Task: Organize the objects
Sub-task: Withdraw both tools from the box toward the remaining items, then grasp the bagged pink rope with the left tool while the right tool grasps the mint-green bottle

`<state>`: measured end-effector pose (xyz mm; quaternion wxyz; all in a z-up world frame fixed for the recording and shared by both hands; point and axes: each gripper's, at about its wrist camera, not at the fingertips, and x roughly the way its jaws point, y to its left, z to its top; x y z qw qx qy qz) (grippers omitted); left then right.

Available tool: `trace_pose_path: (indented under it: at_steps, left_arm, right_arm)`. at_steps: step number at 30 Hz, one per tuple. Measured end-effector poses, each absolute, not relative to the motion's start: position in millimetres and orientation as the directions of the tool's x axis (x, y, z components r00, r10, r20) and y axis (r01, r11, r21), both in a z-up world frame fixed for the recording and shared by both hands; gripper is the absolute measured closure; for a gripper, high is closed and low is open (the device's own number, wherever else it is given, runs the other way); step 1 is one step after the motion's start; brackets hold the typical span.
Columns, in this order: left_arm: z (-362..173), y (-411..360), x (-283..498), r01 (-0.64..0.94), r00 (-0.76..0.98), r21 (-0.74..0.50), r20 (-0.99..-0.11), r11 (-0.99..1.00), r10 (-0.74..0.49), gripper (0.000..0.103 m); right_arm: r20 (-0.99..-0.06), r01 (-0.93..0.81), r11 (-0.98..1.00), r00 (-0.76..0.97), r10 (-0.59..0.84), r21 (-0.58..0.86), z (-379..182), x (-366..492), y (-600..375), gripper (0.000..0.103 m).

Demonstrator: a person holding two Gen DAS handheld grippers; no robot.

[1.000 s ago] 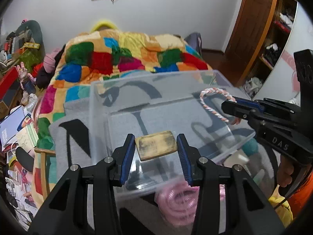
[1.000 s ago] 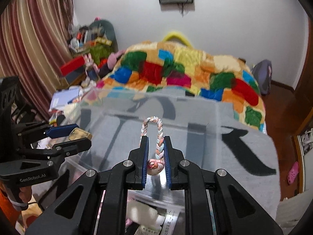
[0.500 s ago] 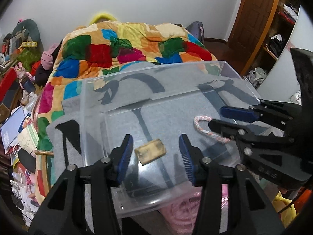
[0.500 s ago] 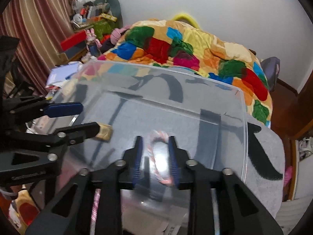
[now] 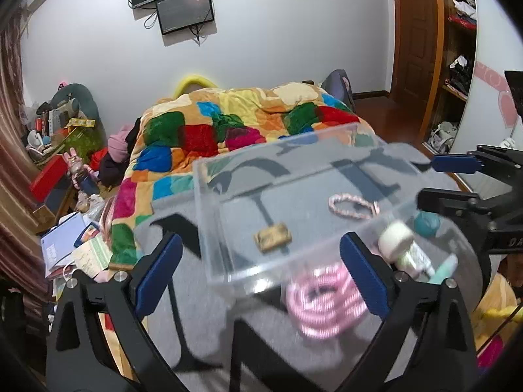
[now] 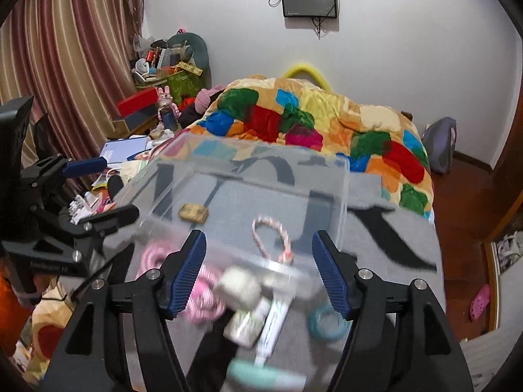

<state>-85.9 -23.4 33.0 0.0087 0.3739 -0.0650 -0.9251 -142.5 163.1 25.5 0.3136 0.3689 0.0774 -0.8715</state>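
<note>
A clear plastic box [image 5: 294,202] sits on the grey blanket. Inside lie a small tan block [image 5: 273,237] and a pink-and-white rope loop [image 5: 351,205], apart.

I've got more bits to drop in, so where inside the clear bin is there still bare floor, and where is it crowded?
Inside the clear bin, bare floor lies behind the tan block and braided loop, up to the far wall, and between those two. Crowding is outside, along its near wall: pink coiled cord, white bottle and teal ring.
</note>
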Motion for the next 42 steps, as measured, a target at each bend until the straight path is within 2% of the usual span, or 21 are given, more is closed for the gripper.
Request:
trace_pose_path:
  at_steps: [6,11,16,17,18,19,23,27,31,33,35,37,42]
  left_arm:
    - [-5,-22,-70,-0.068,-0.656,0.077,-0.755,-0.995,-0.014,0.003]
    - [-36,-9,-71,-0.111,-0.583,0.014,-0.811,-0.994,0.053,0.003]
    - [-40,8,-68,-0.161,-0.602,0.015,-0.794,-0.987,0.086,0.003]
    - [-41,10,-68,-0.166,-0.606,0.016,-0.791,-0.986,0.089,0.006]
    - [-42,11,-68,-0.173,-0.603,0.006,-0.792,-0.985,0.101,0.018]
    - [-42,13,-67,-0.181,-0.594,-0.011,-0.796,-0.983,0.118,0.023]
    - [-41,18,-50,-0.222,-0.568,-0.08,-0.799,-0.972,0.196,0.03]
    - [-38,33,-26,-0.3,-0.547,-0.055,-0.808,-0.952,0.219,0.035]
    - [-27,34,-27,-0.294,-0.577,0.001,-0.797,-0.956,0.176,0.032]
    - [-21,27,-38,-0.269,-0.598,0.028,-0.789,-0.963,0.144,0.017]
    - [-17,21,-50,-0.276,-0.608,0.029,-0.78,-0.961,0.15,0.009]
    - [-16,23,-65,-0.309,-0.593,0.032,-0.788,-0.951,0.166,0.008]
    - [-33,44,-91,-0.419,-0.553,0.107,-0.818,-0.902,0.159,0.005]
  right_arm:
    - [-0.735,0.58,-0.809,-0.508,-0.449,0.093,-5,-112,176,0.039]
    - [-0.729,0.618,-0.767,-0.444,-0.521,0.171,-22,-89,175,0.04]
    - [-0.733,0.664,-0.718,-0.379,-0.565,0.21,-29,-84,162,0.07]
    - [-0.736,0.667,-0.714,-0.372,-0.566,0.213,-29,-86,158,0.072]
    - [-0.738,0.665,-0.715,-0.369,-0.564,0.214,-30,-86,155,0.074]
    - [-0.742,0.661,-0.718,-0.366,-0.562,0.217,-31,-88,153,0.074]
    - [-0.741,0.643,-0.732,-0.374,-0.557,0.226,-30,-97,153,0.074]
    - [-0.732,0.632,-0.747,-0.405,-0.547,0.208,-24,-97,158,0.074]
    - [-0.737,0.611,-0.764,-0.416,-0.533,0.207,-22,-93,175,0.074]
    - [-0.746,0.61,-0.766,-0.411,-0.524,0.202,-25,-89,185,0.07]
    - [-0.761,0.619,-0.765,-0.407,-0.505,0.176,-30,-86,194,0.06]
    - [-0.778,0.634,-0.761,-0.408,-0.479,0.136,-36,-82,199,0.053]
    - [-0.827,0.689,-0.724,-0.386,-0.409,0.036,-50,-81,196,0.05]
